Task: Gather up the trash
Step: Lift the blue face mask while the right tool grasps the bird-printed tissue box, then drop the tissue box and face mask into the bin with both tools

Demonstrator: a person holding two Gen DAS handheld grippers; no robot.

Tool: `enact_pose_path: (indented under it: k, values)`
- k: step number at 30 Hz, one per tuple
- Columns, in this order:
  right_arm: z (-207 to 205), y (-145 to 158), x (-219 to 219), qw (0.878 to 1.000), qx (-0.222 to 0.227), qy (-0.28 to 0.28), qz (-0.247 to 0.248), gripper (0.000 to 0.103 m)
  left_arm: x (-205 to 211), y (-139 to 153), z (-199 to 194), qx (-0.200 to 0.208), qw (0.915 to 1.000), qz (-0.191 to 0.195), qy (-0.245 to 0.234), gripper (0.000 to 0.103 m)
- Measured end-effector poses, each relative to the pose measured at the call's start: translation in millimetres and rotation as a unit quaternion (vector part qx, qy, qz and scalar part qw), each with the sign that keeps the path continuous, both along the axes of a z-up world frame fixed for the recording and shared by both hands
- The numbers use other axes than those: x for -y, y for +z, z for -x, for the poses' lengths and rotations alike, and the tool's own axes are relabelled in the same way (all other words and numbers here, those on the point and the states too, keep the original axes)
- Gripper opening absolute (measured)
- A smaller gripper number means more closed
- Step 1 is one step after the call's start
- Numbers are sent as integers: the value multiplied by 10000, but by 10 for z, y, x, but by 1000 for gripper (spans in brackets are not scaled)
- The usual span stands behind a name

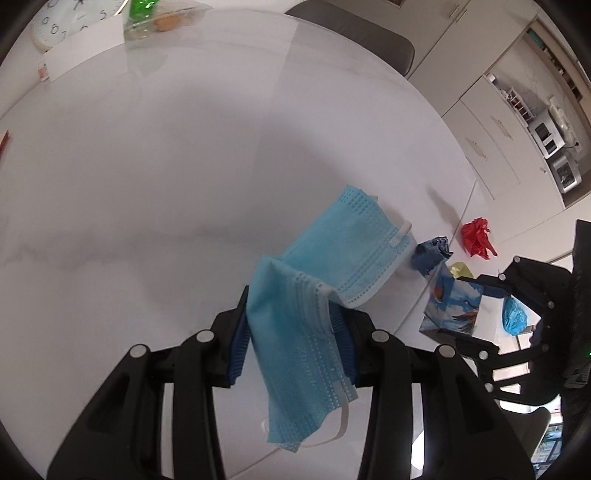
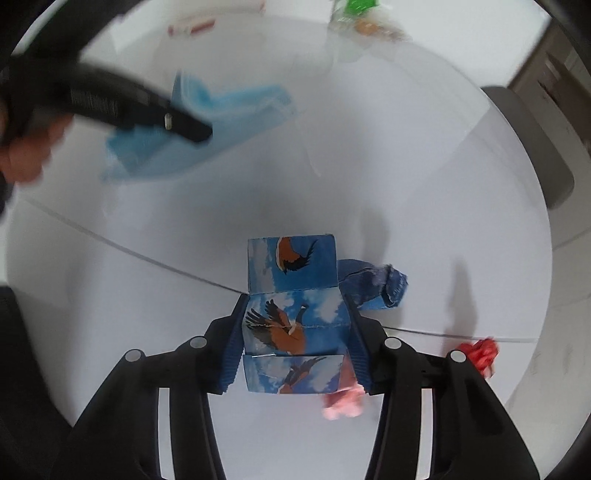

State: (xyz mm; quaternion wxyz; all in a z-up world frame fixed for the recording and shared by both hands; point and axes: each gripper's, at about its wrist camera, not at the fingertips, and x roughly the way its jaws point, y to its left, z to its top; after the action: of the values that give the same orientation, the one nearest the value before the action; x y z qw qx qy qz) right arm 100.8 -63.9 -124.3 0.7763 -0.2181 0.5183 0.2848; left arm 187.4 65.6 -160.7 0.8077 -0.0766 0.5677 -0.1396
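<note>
Left wrist view, left to right: a white wall clock (image 1: 70, 22) lies at the far left edge of the white tabletop (image 1: 147, 166), with a clear plastic wrapper (image 1: 155, 22) carrying green and orange scraps just beside it. Front and centre, my left gripper (image 1: 291, 343) is clamped on a light blue face mask (image 1: 314, 295), the blue-padded fingers (image 1: 238, 350) pressing the fabric from both sides. One half of the mask drapes forward toward the table; the other half hangs down toward the camera, its white ear loop trailing below. Further right, a crumpled dark blue wrapper (image 1: 430, 254) rests on the table, a crumpled red wrapper (image 1: 478, 238) near it, and a scrap of yellow (image 1: 461, 269) just behind the small bird-printed paper box (image 1: 452, 306). My right gripper (image 1: 491, 317) holds that box at the right edge of the frame; something blue shows inside it.

Right wrist view, left to right: my left hand (image 2: 26, 155) and the black gripper body appear blurred at upper left, the blue mask (image 2: 229, 107) hanging from it above the table. At centre, my right gripper (image 2: 295, 339) grips the open-topped box (image 2: 295, 317) by its two side walls, fingers (image 2: 232, 350) closed snugly against it. The dark blue wrapper (image 2: 373, 284) touches the box's right side. A blurred pink scrap (image 2: 343, 398) sits below the box, and the red wrapper (image 2: 480, 354) lies at the right.
</note>
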Motion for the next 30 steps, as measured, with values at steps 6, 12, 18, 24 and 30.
enact_pose_path:
  k: [6, 12, 18, 24, 30]
  values:
    - [278, 300, 44, 9887, -82, -850, -1232, 49, -80, 147, 288, 105, 9999, -10, -94, 40]
    - [912, 433, 354, 9626, 42, -2016, -1811, 49, 81, 314, 644, 262, 9981, -187, -533, 40]
    - [1726, 433, 1000, 9305, 165, -3194, -1785, 49, 446, 488, 1055, 398, 9931, -172, -1091, 40]
    - [2553, 351, 1490, 9044, 145, -4037, -1373, 49, 962, 599, 1475, 450, 9822, -129, -1817, 40]
    - [3051, 92, 1835, 8698, 1, -4790, -1180, 49, 1473, 666, 1854, 523, 9641, -182, -2597, 40]
